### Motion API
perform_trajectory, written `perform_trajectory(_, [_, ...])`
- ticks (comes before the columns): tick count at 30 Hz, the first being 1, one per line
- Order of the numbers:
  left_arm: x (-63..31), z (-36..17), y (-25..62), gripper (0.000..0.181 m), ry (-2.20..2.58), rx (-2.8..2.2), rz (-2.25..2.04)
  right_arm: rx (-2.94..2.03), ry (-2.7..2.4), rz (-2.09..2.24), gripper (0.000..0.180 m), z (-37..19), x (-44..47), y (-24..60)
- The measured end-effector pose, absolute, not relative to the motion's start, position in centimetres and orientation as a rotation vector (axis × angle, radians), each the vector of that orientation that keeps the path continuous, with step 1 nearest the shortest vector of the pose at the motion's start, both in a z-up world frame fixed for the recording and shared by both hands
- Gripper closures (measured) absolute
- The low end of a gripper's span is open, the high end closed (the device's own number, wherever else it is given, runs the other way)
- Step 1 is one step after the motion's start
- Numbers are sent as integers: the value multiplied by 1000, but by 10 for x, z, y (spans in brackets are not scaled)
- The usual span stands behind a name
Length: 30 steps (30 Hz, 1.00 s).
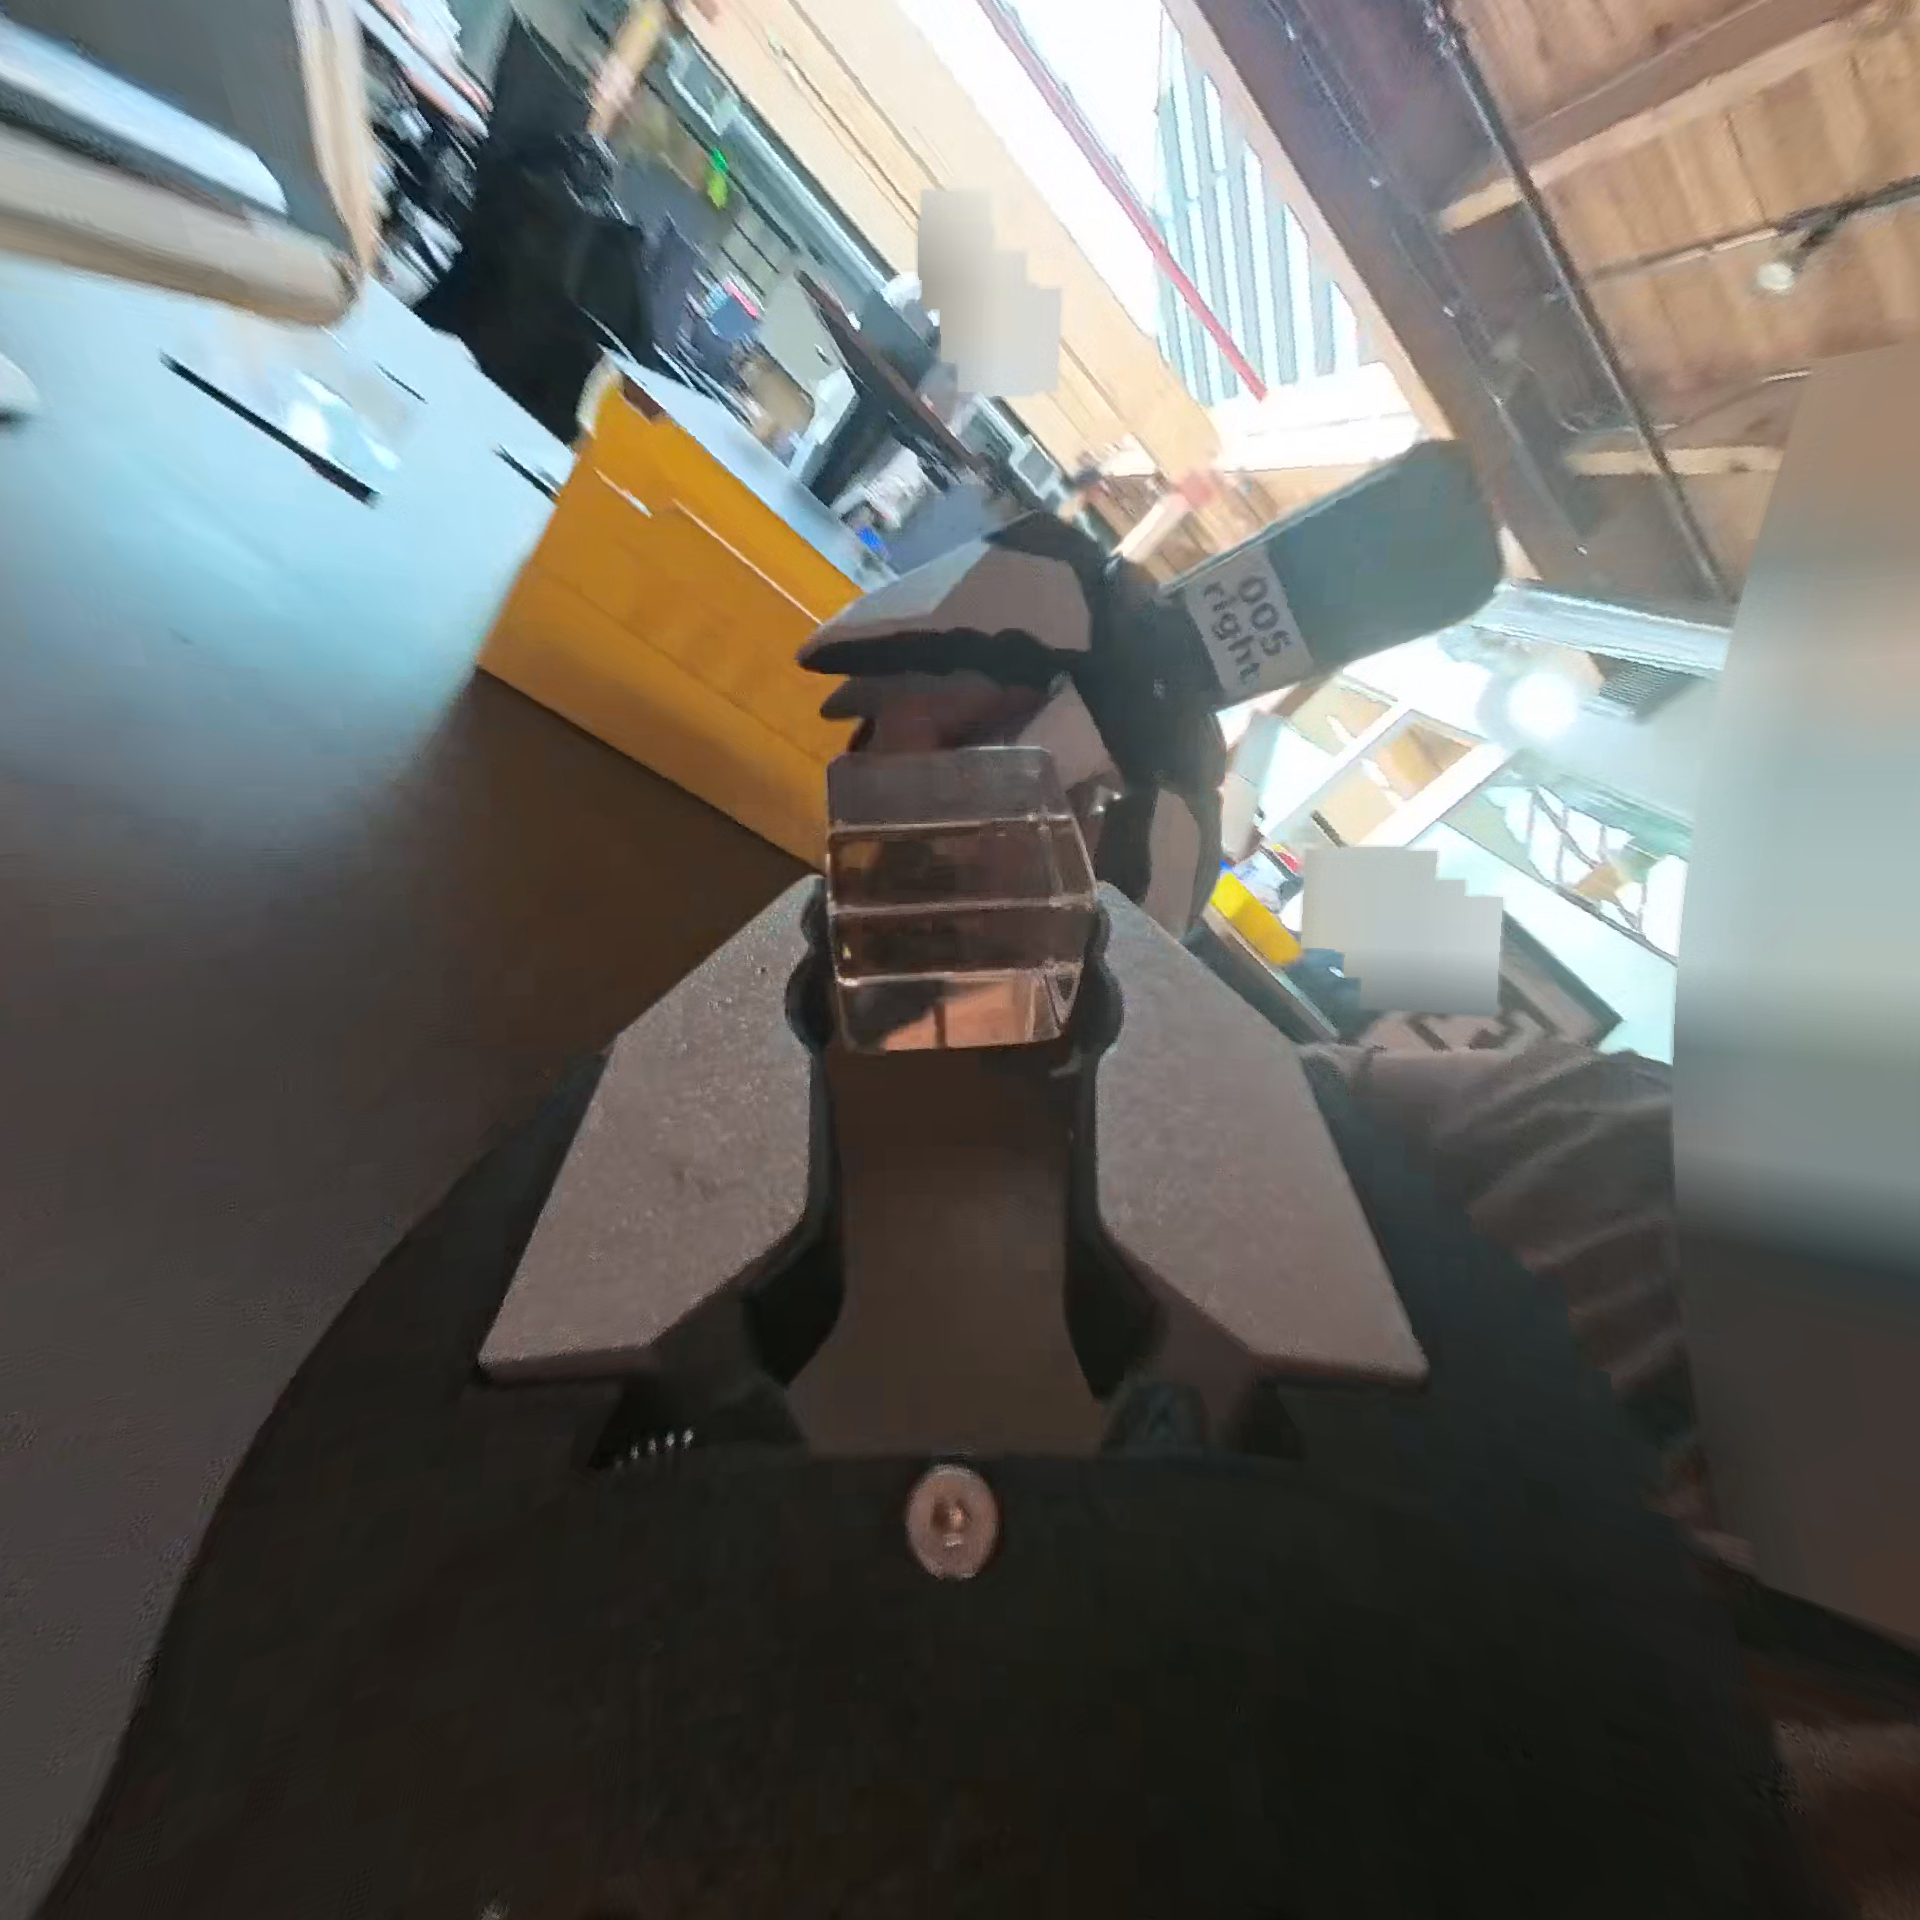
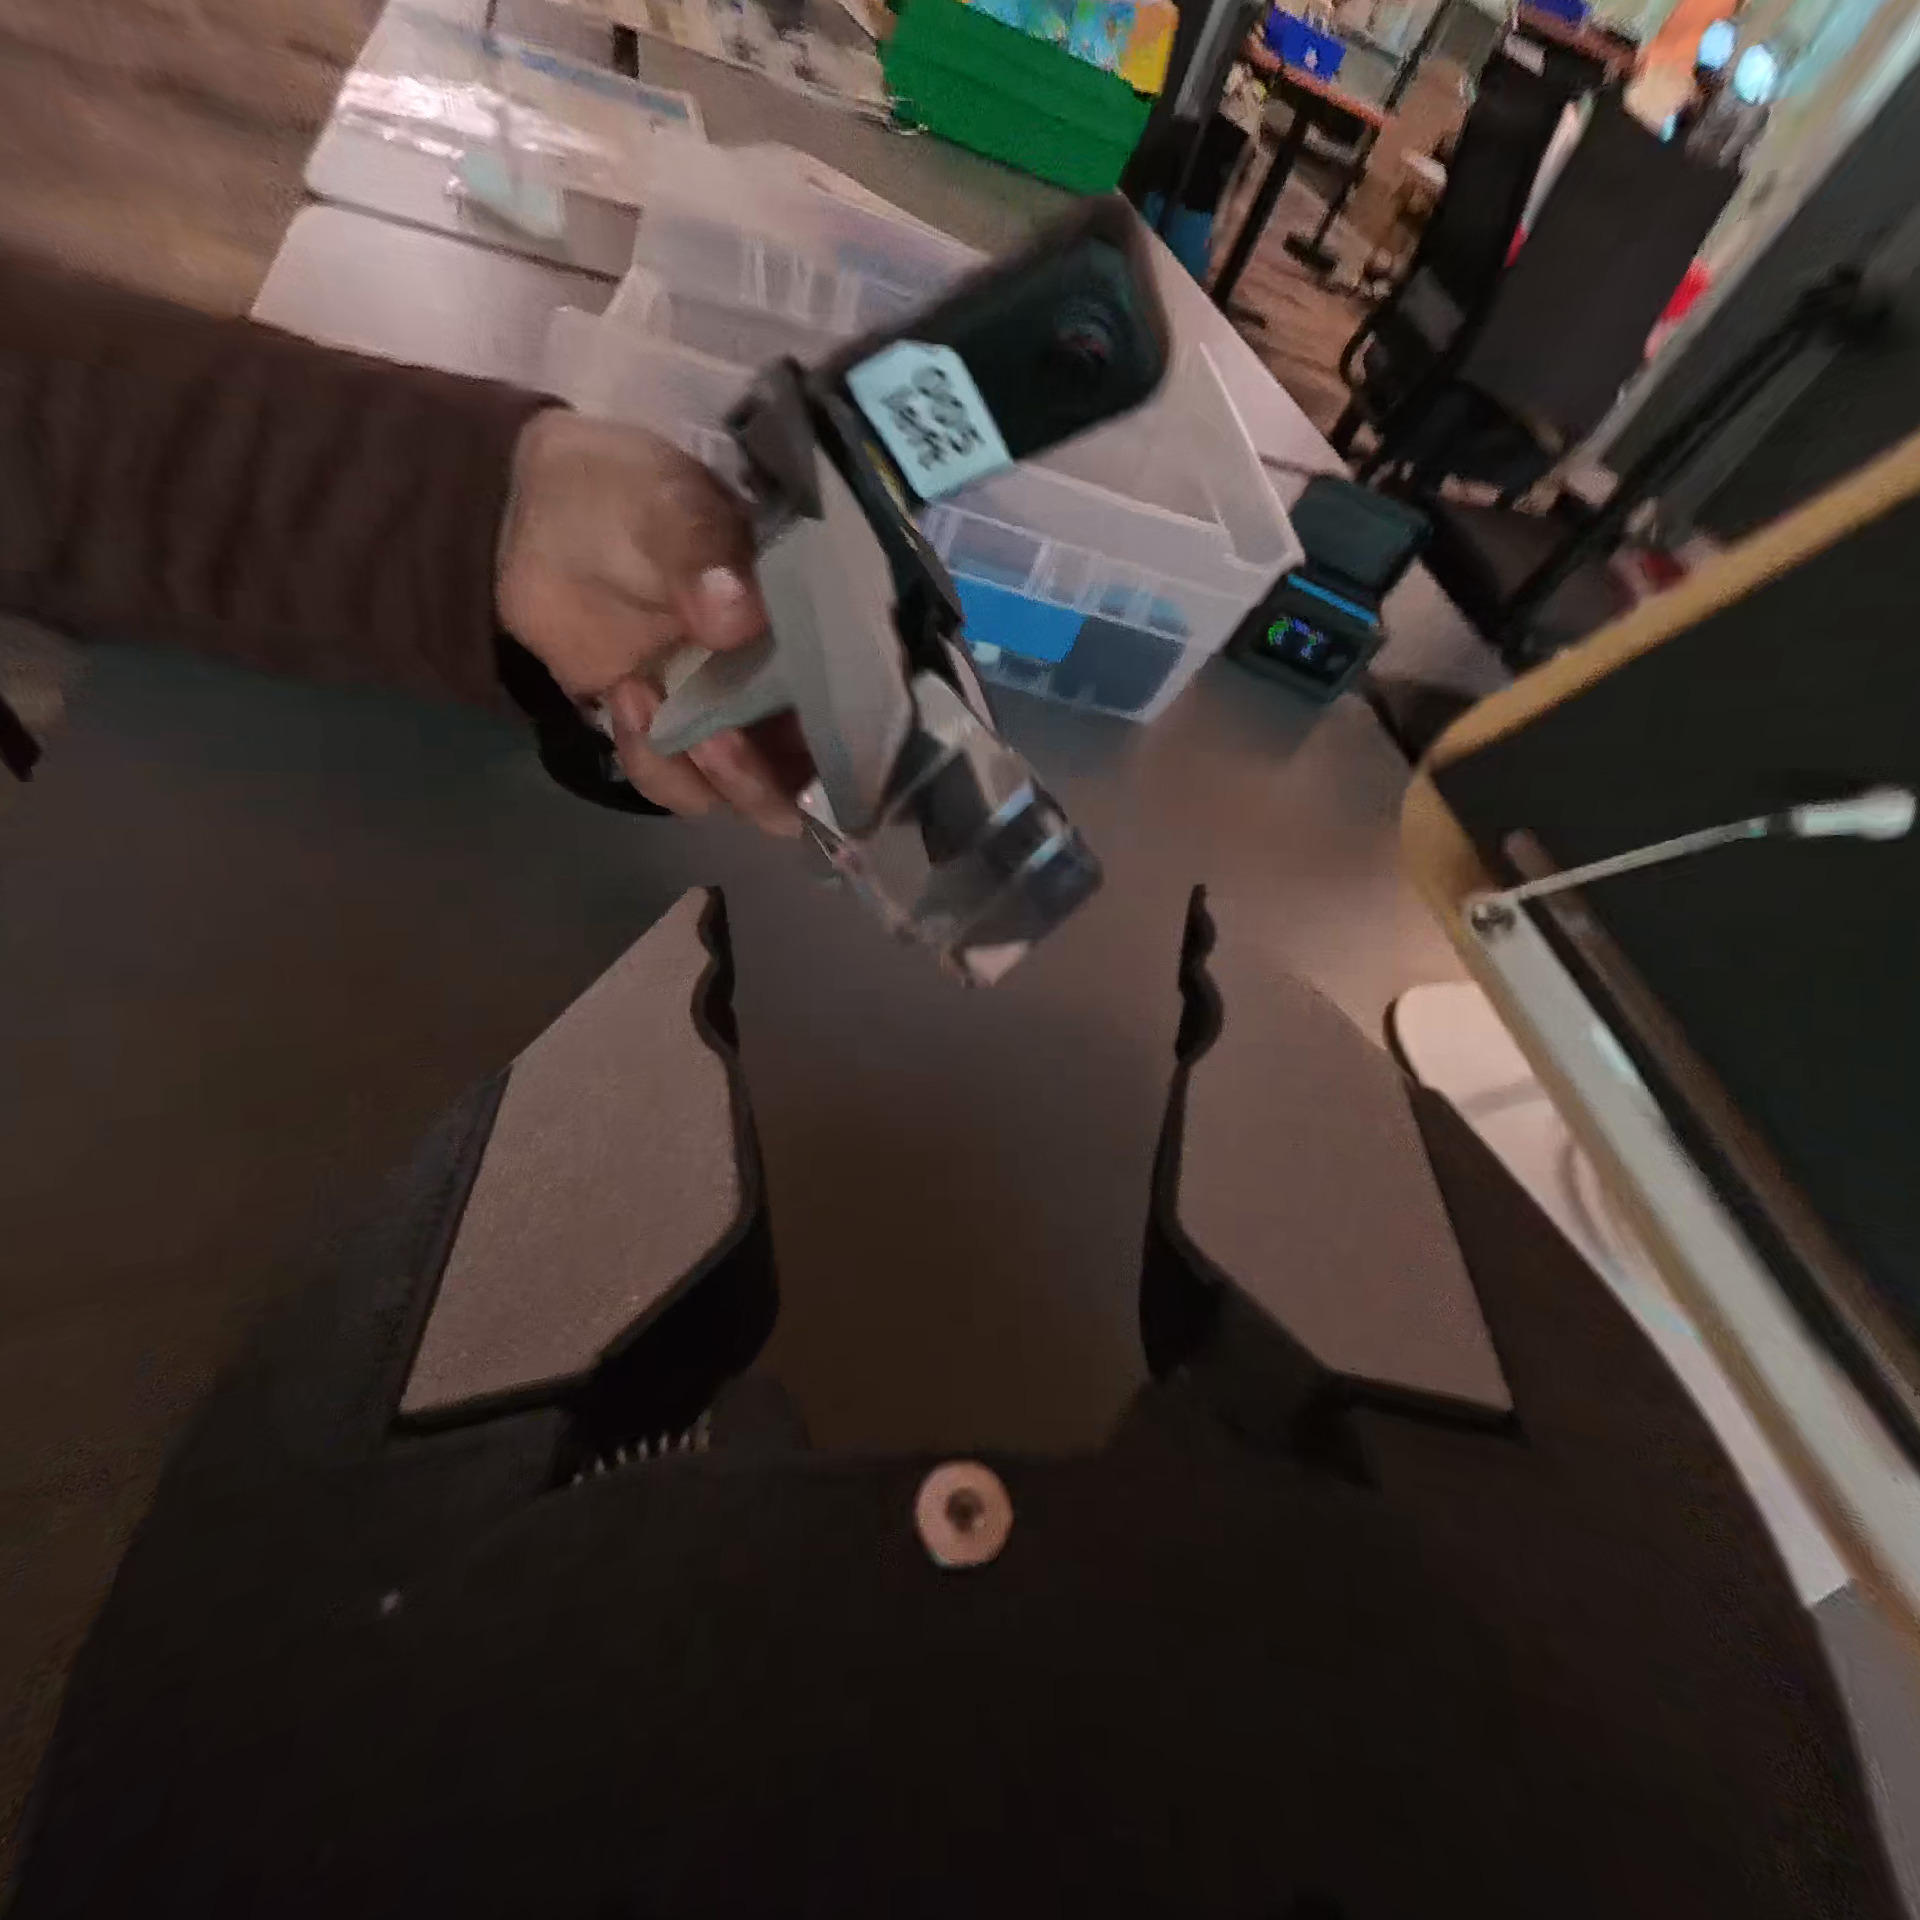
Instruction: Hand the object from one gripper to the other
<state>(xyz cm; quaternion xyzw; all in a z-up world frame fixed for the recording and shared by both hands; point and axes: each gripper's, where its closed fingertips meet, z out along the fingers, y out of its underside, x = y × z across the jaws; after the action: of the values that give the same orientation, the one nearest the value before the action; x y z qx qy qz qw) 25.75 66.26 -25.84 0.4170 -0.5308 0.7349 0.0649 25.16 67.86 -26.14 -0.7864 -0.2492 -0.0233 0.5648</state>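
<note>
Clamped between the left gripper (image 1: 956,935) fingers sits a clear, hard-edged acrylic block (image 1: 951,899), held above the dark surface (image 2: 312,831). Right gripper (image 2: 961,977) gapes wide, empty, just beside it. Rigid and probably slick; take its free flat faces squarely.

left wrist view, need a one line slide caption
Left gripper clamps a clear plastic box while the right gripper waits just beyond it, mid-handover.
</note>
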Motion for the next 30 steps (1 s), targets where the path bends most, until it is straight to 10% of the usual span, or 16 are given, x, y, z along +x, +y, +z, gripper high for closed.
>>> perform_trajectory(3, [250,-264,645,137,-1631,1176,2138,-1808,-738,-158,132,-266,235,677])
perform_trajectory(20, [271,-256,694,172,-1928,1452,2361,-1899,163,-505,135,-146,393,578])
perform_trajectory(30, [281,-297,684,158,-2455,1569,2041,-2374,747,-657,138,-269,571,454])
